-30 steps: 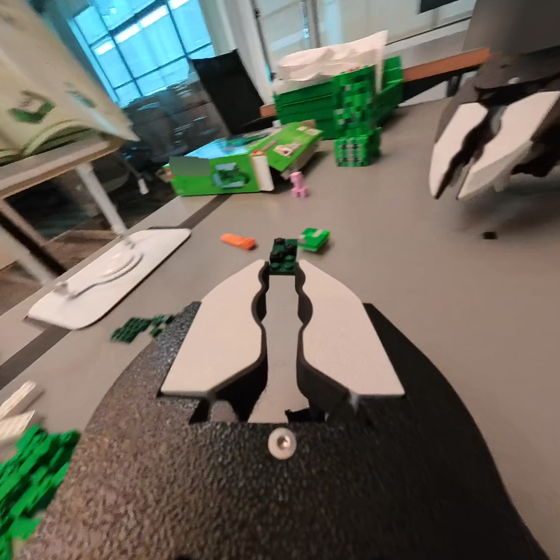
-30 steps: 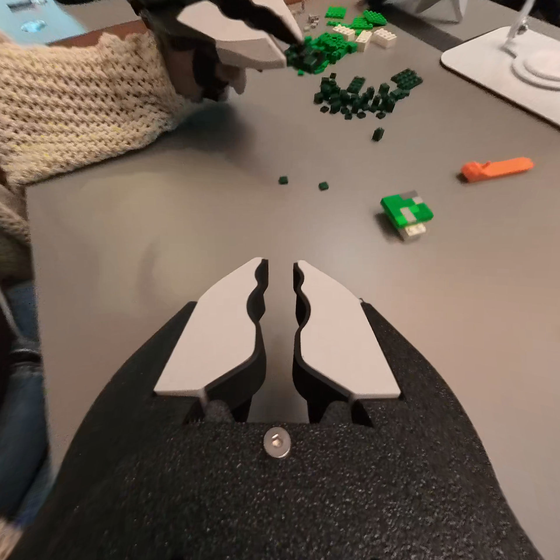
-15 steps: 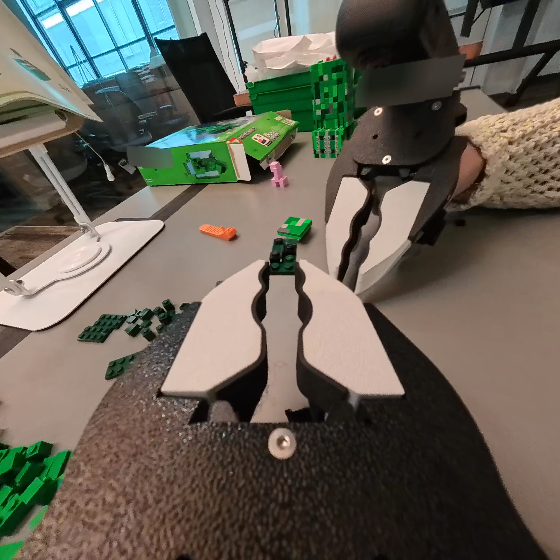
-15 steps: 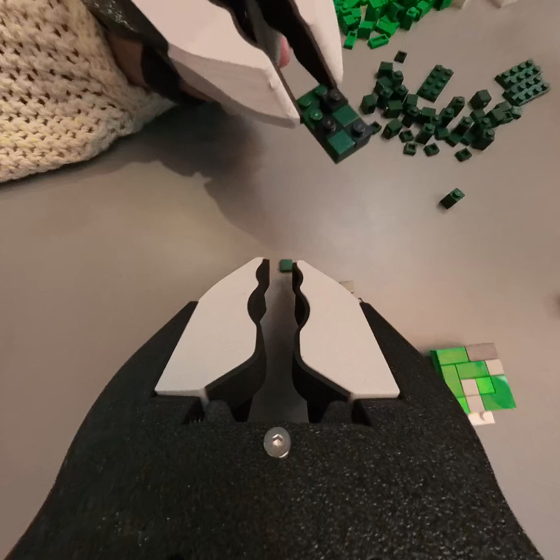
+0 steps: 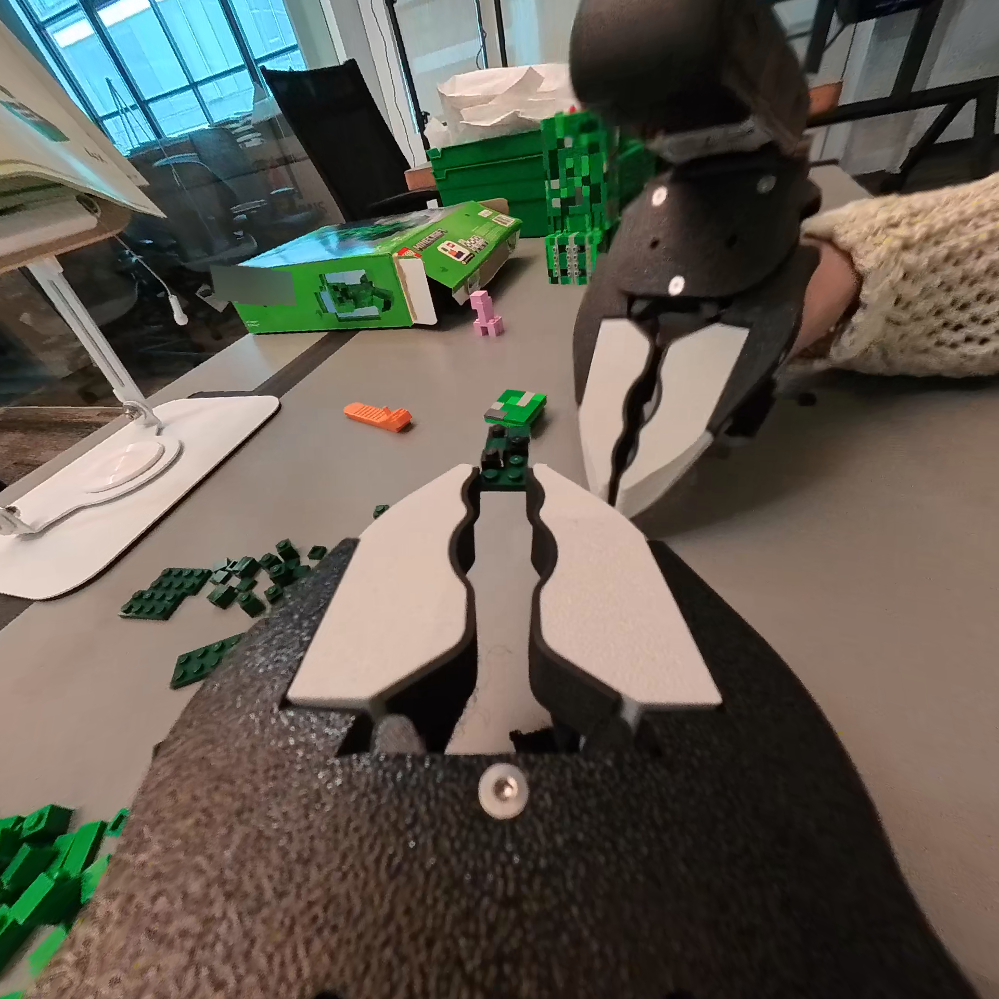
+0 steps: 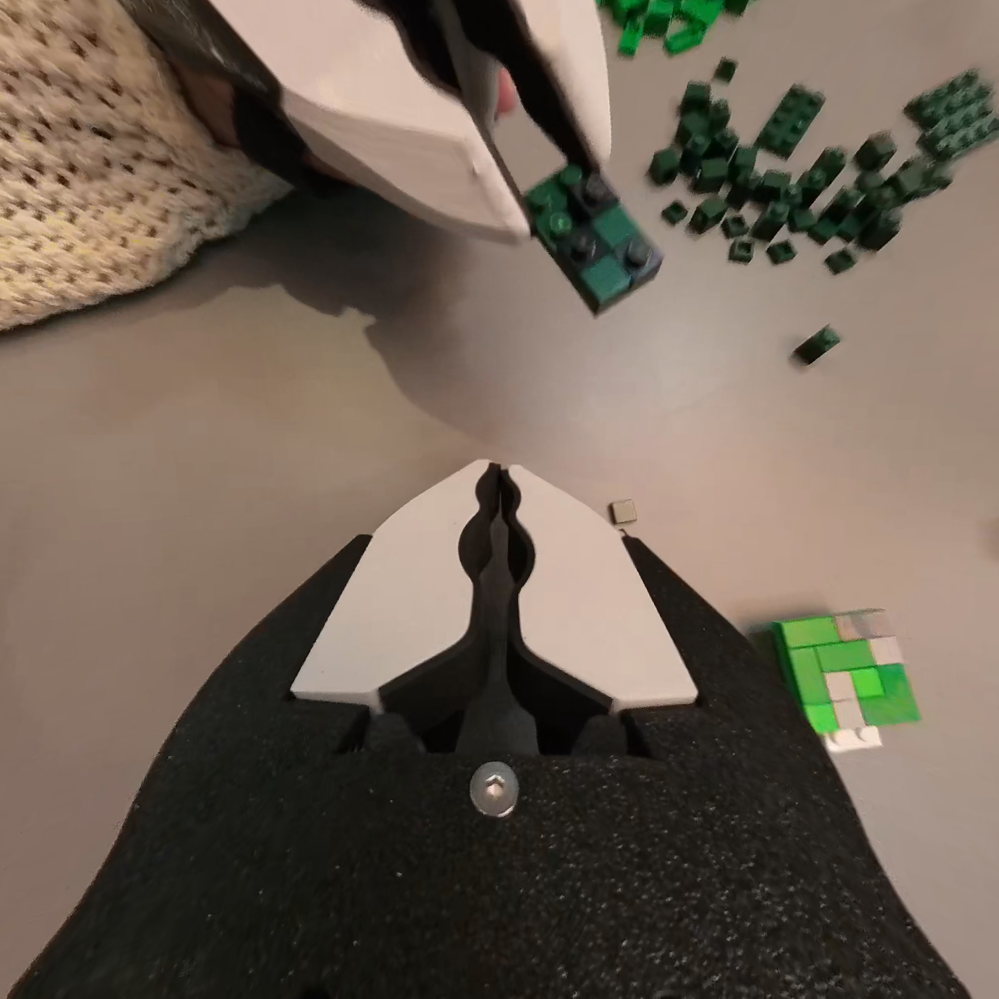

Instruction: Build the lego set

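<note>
My left gripper (image 5: 505, 473) is shut on a small dark green plate assembly (image 5: 505, 459) with black studs and holds it above the grey table (image 5: 811, 567). In the right wrist view this gripper (image 6: 562, 200) and the assembly (image 6: 594, 238) hang at the top. My right gripper (image 6: 500, 469) is shut, tips down at the table. The tiny dark green piece that lay between its tips is hidden now. In the left wrist view the right gripper (image 5: 616, 494) stands just right of the held assembly.
A light green and grey assembly (image 6: 843, 681) lies right of my right gripper, with a tiny grey tile (image 6: 623, 511) near it. Loose dark green pieces (image 6: 811, 178), an orange separator (image 5: 378, 417), a green box (image 5: 346, 281), a pink figure (image 5: 486, 316) and a white stand base (image 5: 108, 475) are around. The gap from one gripper's tips to the other's is roughly 8 centimeters. From the right gripper's tips to the tiny grey tile (image 6: 623, 511) is close to 4 centimeters.
My right gripper came down over the tiny dark green piece and shut; the piece is out of sight. My left gripper still holds the assembly, now closer to the right one.
</note>
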